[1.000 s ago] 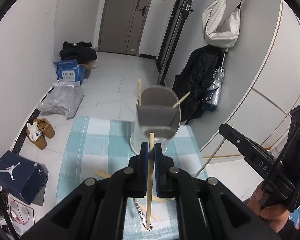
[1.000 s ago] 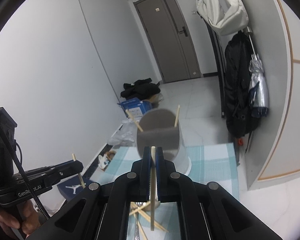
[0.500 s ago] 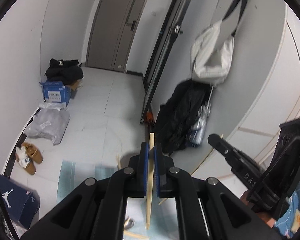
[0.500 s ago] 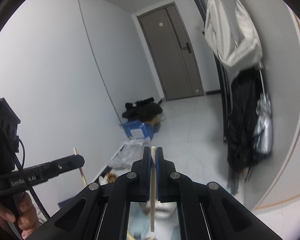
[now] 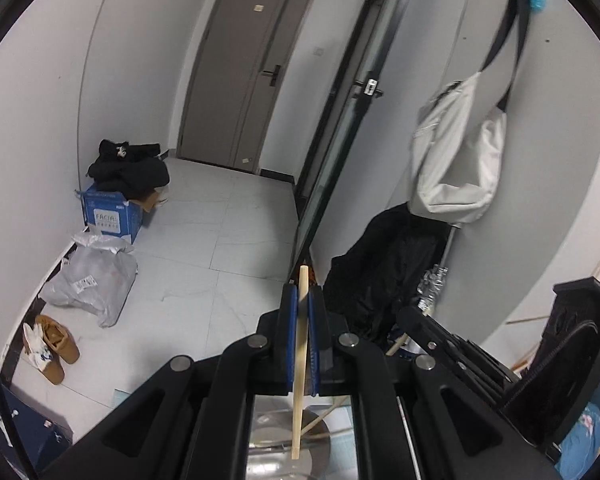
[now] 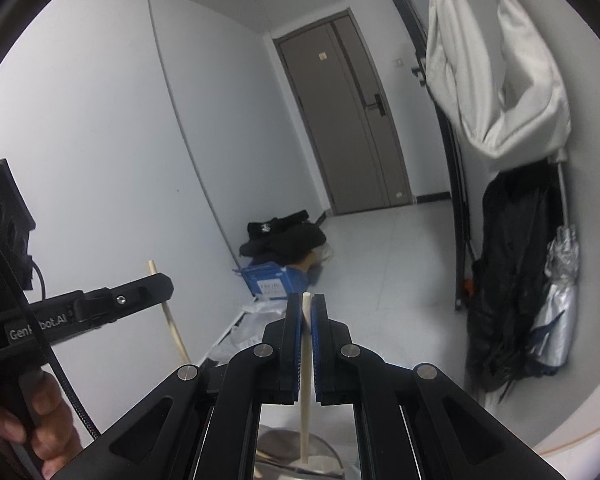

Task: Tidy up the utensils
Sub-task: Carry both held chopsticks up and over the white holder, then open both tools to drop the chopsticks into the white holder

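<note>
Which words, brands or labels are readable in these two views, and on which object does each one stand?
"FACIAL": front of the blue cardboard box on the floor, left wrist view.
"Gen...bot.AI", middle letters hidden by a cable: side of the black left tongs, right wrist view.
Label on the grey plastic bag: too small to read.
Sticker on the grey door: unreadable.

The left gripper (image 5: 303, 300) is held high, its jaws pinched on a wooden chopstick (image 5: 300, 344) that stands nearly upright. The right gripper (image 6: 307, 312) beside it clamps a second chopstick (image 6: 306, 380). A bare hand (image 6: 28, 428) grips the left handle.
</note>
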{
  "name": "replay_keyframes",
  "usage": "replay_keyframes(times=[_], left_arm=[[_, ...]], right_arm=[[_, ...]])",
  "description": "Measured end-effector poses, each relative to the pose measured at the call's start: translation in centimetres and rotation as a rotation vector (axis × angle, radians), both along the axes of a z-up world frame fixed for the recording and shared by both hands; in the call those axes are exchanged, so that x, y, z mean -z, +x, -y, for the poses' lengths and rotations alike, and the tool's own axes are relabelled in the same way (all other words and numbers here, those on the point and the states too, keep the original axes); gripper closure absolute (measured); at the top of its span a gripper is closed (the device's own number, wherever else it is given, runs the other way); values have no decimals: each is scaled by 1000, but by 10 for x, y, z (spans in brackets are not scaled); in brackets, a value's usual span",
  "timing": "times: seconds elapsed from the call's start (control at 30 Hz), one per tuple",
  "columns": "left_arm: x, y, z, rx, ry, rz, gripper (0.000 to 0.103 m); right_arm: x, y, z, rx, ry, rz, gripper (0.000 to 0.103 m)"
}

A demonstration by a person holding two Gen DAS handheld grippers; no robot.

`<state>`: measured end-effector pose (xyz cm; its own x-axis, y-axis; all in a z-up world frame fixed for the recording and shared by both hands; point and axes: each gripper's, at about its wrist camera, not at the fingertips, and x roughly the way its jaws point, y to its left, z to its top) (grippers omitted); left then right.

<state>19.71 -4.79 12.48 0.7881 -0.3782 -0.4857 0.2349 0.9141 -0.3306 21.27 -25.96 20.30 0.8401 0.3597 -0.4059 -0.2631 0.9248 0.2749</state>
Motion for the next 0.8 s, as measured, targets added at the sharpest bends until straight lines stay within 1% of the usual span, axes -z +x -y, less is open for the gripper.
replay_keyframes(times=[0.07,0.2,0.27,0.37,0.47,0.53,0.63,0.7,0.8], left_arm=[[8,6,-1,-23,18,5,101],[24,15,-4,-19,23,-5,101],[25,18,-3,-14,20,-5,101],[28,17,3,-32,73,18,101],[34,11,12,-3,114,32,101],[34,8,14,19,117,35,101],[37,6,15,39,127,26,101],[39,2,16,19,160,28,101],[44,3,13,26,144,-15,101]], right_arm=[[9,5,1,5,-6,-5,99],[30,15,5,-5,-8,-46,99],[37,15,6,-8,-4,-55,99],[44,15,6,-22,0,-61,99],[51,14,4,-32,3,-74,99],[56,12,2,-44,6,-87,99],[64,9,-3,-58,-12,-102,99],[71,6,-6,-81,-22,-109,99],[80,4,-11,-125,-46,-119,99]])
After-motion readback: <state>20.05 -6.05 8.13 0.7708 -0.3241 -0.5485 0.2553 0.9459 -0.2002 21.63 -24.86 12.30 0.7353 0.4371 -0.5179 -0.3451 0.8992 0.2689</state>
